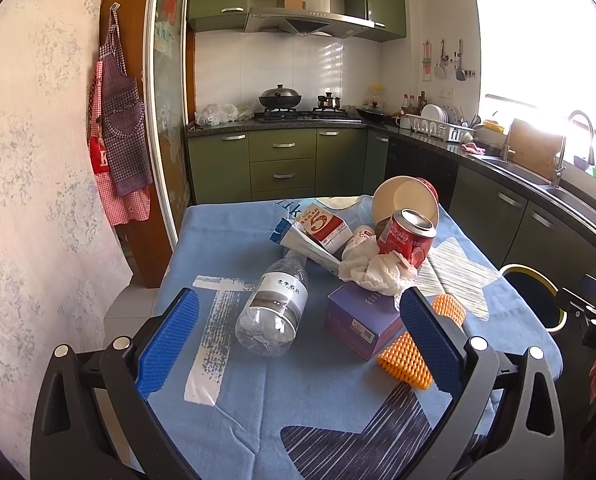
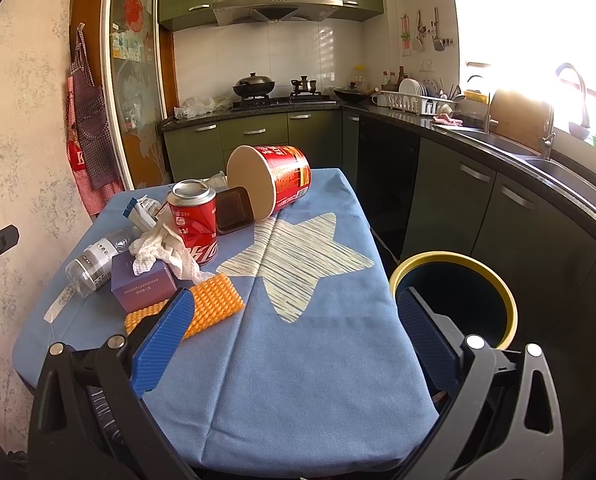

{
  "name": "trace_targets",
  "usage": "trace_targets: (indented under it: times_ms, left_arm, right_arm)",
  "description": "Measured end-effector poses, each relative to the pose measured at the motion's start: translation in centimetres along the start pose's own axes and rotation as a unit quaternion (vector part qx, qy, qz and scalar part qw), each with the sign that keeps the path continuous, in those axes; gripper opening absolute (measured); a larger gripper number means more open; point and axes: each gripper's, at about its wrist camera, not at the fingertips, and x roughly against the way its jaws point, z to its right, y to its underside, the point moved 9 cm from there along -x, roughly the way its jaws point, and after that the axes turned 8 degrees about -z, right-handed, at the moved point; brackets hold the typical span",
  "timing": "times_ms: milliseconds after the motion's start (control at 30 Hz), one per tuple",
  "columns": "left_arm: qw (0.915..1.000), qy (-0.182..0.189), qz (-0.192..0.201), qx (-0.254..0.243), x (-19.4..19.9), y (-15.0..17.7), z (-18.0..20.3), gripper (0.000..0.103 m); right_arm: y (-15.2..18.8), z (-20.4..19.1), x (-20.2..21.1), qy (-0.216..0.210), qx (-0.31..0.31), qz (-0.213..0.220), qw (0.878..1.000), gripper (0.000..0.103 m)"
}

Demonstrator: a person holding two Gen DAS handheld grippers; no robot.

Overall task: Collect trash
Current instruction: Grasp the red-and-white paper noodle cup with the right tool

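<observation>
Trash lies on a blue tablecloth point(image 1: 257, 392): a clear plastic bottle point(image 1: 273, 308) on its side, a purple box point(image 1: 362, 320), a crumpled white tissue point(image 1: 378, 270), a red can point(image 1: 406, 238), an orange foam net point(image 1: 408, 356), a milk carton point(image 1: 324, 226) and a tipped red noodle cup point(image 2: 269, 178). My left gripper point(image 1: 298, 320) is open and empty, with the bottle and box between its fingers' lines, above the table. My right gripper point(image 2: 293, 324) is open and empty above the table's near right part. A yellow-rimmed bin point(image 2: 454, 300) stands right of the table.
A wall with hanging aprons point(image 1: 117, 140) is on the left. Green kitchen cabinets point(image 1: 281, 160), a stove and a counter with a sink point(image 2: 538, 160) run behind and along the right. A dark tray point(image 2: 233, 210) lies by the noodle cup.
</observation>
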Motion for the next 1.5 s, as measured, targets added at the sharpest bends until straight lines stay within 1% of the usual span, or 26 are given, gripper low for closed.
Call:
trace_targets:
  times_ms: [167, 267, 367, 433, 500, 600, 633, 667, 700, 767, 833, 967, 1167, 1233, 1267, 1300, 1367, 1400, 1433, 1467, 1500]
  left_arm:
    - [1.0000, 0.000, -0.008, -0.004, -1.8, -1.0, -0.4, 0.099]
    - [1.0000, -0.008, -0.002, -0.001, -3.2, -2.7, -1.2, 0.099]
    - [1.0000, -0.009, 0.001, 0.002, -5.2, -4.8, -2.0, 0.099]
    - [0.9997, -0.024, 0.004, -0.001, -7.0, -6.4, -2.8, 0.099]
    - [0.9993, -0.037, 0.007, -0.005, -8.8, -7.9, -3.5, 0.099]
    - [0.9991, -0.041, 0.007, -0.001, -11.6, -10.0, -4.6, 0.099]
    - [0.9991, -0.043, 0.006, 0.004, -12.6, -10.7, -5.0, 0.099]
    - [0.9991, -0.042, 0.006, 0.007, -13.4, -11.2, -5.4, 0.099]
    - [0.9990, -0.042, 0.007, 0.012, -14.6, -11.9, -5.9, 0.099]
    - [0.9987, -0.047, 0.007, 0.018, -16.4, -12.6, -6.6, 0.099]
    - [0.9984, -0.051, 0.001, 0.025, -18.6, -13.2, -7.5, 0.099]
    - [0.9982, -0.038, -0.017, 0.044, -22.1, -13.3, -8.7, 0.099]
    - [0.9969, -0.018, -0.048, 0.060, -25.3, -11.4, -9.4, 0.099]
    - [0.9969, -0.016, -0.050, 0.058, -25.6, -10.7, -9.3, 0.099]
    - [0.9969, -0.016, -0.052, 0.056, -25.9, -10.6, -9.3, 0.099]
    - [0.9970, -0.017, -0.051, 0.055, -25.9, -10.4, -9.2, 0.099]
    - [0.9971, -0.017, -0.051, 0.054, -26.1, -10.2, -9.2, 0.099]
    - [0.9971, -0.016, -0.051, 0.054, -26.0, -10.1, -9.3, 0.099]
    - [0.9970, -0.015, -0.051, 0.056, -26.1, -10.0, -9.4, 0.099]
    - [0.9968, -0.014, -0.052, 0.058, -26.1, -9.9, -9.4, 0.099]
    - [0.9966, -0.012, -0.055, 0.060, -26.2, -9.7, -9.4, 0.099]
  right_arm:
    - [-0.7, -0.3, -1.0, 0.011, 0.013, 0.002, 1.000, 0.097]
    - [-2.2, -0.4, -1.6, 0.020, 0.022, 0.016, 0.999, 0.097]
    - [-4.9, -0.5, -2.6, 0.035, 0.037, 0.036, 0.998, 0.097]
    - [-7.0, -0.7, -3.7, 0.049, 0.051, 0.047, 0.996, 0.097]
    - [-9.1, -1.2, -4.8, 0.045, 0.062, 0.057, 0.995, 0.097]
    - [-11.9, -2.6, -8.2, 0.050, 0.092, 0.058, 0.993, 0.095]
    - [-12.6, -3.0, -9.3, 0.049, 0.101, 0.060, 0.992, 0.090]
    - [-13.2, -3.5, -10.6, 0.053, 0.109, 0.057, 0.991, 0.082]
    - [-13.6, -3.9, -11.9, 0.057, 0.118, 0.050, 0.990, 0.078]
    - [-14.3, -4.8, -15.0, 0.051, 0.135, 0.033, 0.989, 0.062]
    - [-14.7, -5.3, -17.6, 0.061, 0.146, 0.020, 0.987, 0.060]
    - [-15.1, -5.7, -21.5, 0.081, 0.155, 0.008, 0.985, 0.058]
    - [-16.0, -4.6, -25.6, 0.112, 0.140, 0.002, 0.984, 0.058]
    - [-16.5, -4.2, -26.4, 0.128, 0.140, 0.005, 0.982, 0.055]
    - [-16.7, -4.0, -26.7, 0.136, 0.140, 0.007, 0.981, 0.048]
    - [-17.0, -3.7, -27.1, 0.141, 0.139, 0.006, 0.980, 0.045]
    - [-17.6, -3.0, -28.0, 0.150, 0.134, -0.003, 0.980, 0.027]
    - [-17.9, -2.6, -28.4, 0.149, 0.129, -0.008, 0.980, 0.022]
    - [-18.3, -2.1, -29.0, 0.146, 0.121, -0.014, 0.982, 0.013]
    - [-18.7, -1.5, -29.5, 0.144, 0.112, -0.021, 0.983, 0.008]
    - [-19.0, -0.9, -29.9, 0.140, 0.102, -0.030, 0.984, 0.006]
